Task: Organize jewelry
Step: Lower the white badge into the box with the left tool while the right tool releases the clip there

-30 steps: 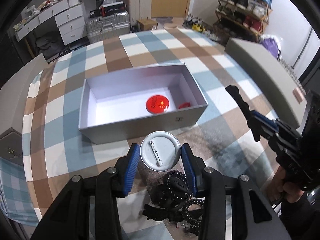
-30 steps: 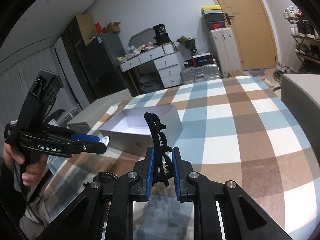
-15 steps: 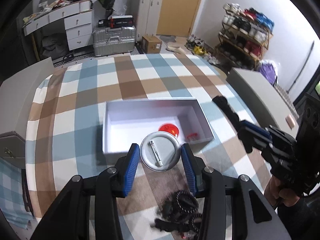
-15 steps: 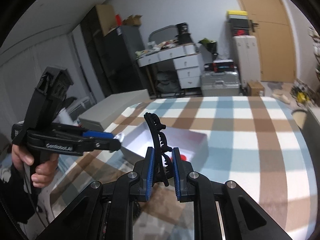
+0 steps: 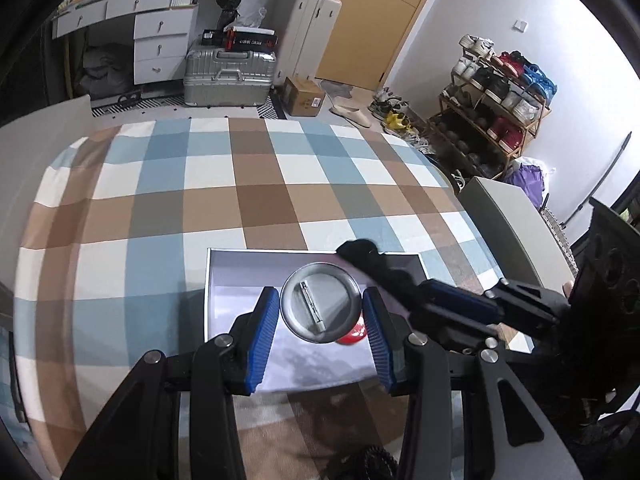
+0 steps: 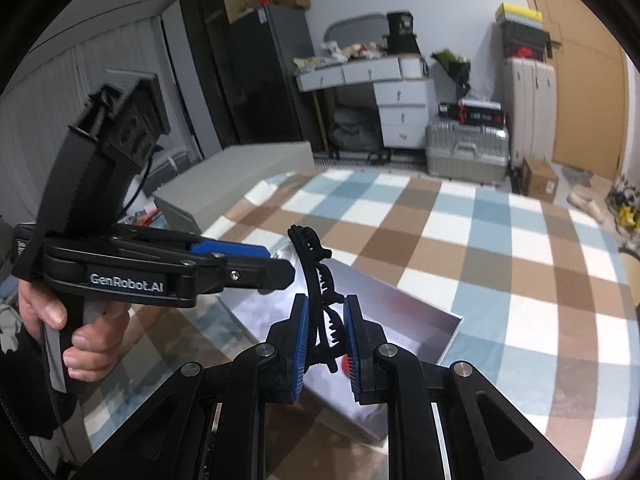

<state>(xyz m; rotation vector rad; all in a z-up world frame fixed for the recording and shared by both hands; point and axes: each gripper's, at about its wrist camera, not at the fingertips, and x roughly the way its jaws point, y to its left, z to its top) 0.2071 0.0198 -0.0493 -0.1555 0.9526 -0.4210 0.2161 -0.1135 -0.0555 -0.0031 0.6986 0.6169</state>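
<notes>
A shallow rectangular grey cardboard box (image 5: 224, 280) is sitting on the checked-cloth worktop (image 5: 208, 184). A round silver metal pin badge (image 5: 320, 307) is hanging over it, above a round red badge (image 5: 355, 335) lying inside, with a toothed black plastic hair clip (image 6: 318, 276) to its right.

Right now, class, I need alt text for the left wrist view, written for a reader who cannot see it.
The left gripper holds a round silver pin badge, back side up, above an open grey box on a checked tablecloth. The right gripper reaches in from the right with a black hair claw; part of a red badge shows inside the box.
</notes>
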